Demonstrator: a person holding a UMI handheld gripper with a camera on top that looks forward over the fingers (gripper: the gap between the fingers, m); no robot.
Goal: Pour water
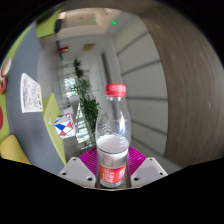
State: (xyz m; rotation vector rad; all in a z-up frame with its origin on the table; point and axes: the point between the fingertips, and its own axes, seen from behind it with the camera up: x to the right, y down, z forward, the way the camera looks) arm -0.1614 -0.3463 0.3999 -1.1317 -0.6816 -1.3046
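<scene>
A clear plastic water bottle (113, 135) with a red cap and a red label stands upright between my gripper's fingers (113, 172). It holds water in its lower part. Both magenta pads (86, 160) press against its sides at the label, so the gripper is shut on the bottle. The bottle is lifted, with the room's ceiling and walls behind it and no surface under it in view. No cup or other vessel shows.
A green potted plant (86, 100) stands beyond the bottle on the left, by a bright window. A picture (30, 92) hangs on the yellow-green wall at the left. Grey wall panels (160, 90) run along the right.
</scene>
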